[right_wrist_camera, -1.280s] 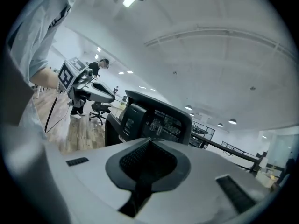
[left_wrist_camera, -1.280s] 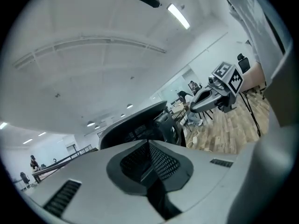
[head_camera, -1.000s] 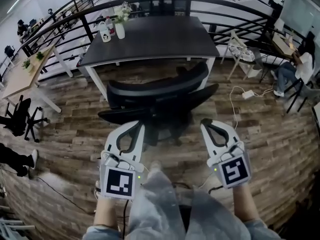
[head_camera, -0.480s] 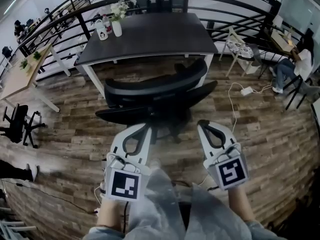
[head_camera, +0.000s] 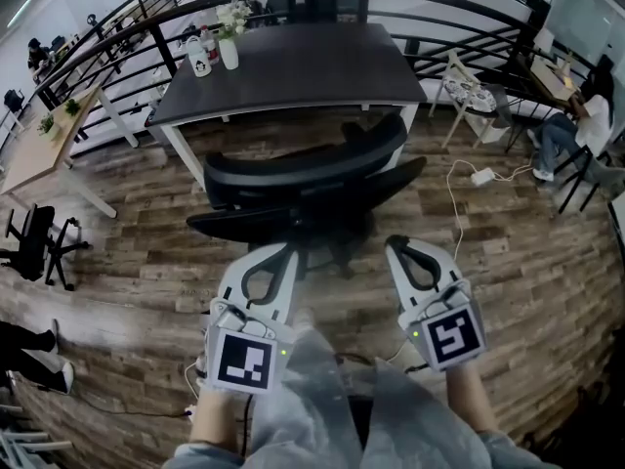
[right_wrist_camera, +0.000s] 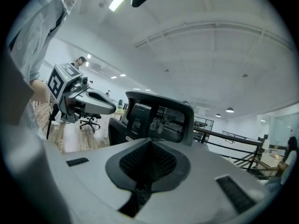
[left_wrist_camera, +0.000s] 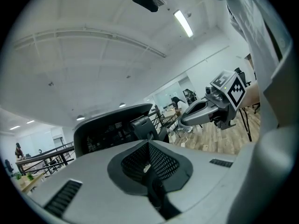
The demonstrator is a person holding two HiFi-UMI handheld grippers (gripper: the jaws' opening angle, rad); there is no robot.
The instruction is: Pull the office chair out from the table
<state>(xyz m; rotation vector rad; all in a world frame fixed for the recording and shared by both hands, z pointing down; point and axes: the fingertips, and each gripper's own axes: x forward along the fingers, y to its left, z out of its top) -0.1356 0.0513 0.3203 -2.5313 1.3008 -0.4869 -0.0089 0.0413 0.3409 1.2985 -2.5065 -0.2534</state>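
The black office chair (head_camera: 308, 179) stands on the wooden floor with its back toward me, its seat close to the front edge of the dark table (head_camera: 293, 66). My left gripper (head_camera: 284, 252) is shut and empty, just short of the chair's back. My right gripper (head_camera: 395, 246) is also shut and empty, a little right of the chair. In the left gripper view the shut jaws (left_wrist_camera: 149, 143) point at the mesh headrest (left_wrist_camera: 112, 125), with the right gripper (left_wrist_camera: 210, 108) beside it. In the right gripper view the shut jaws (right_wrist_camera: 149, 141) face the chair back (right_wrist_camera: 161, 118) and the left gripper (right_wrist_camera: 81, 101).
A vase of flowers (head_camera: 230, 49) and a white bottle (head_camera: 200, 62) stand on the table's far left corner. A black railing (head_camera: 117, 27) curves behind. Another office chair (head_camera: 39, 233) stands at left, with a white power strip (head_camera: 480, 177) and cable on the floor at right. A seated person (head_camera: 576, 130) is far right.
My left gripper has edged slightly right toward the chair's back. The chair has not moved from the table. A person's legs at the left edge have shifted.
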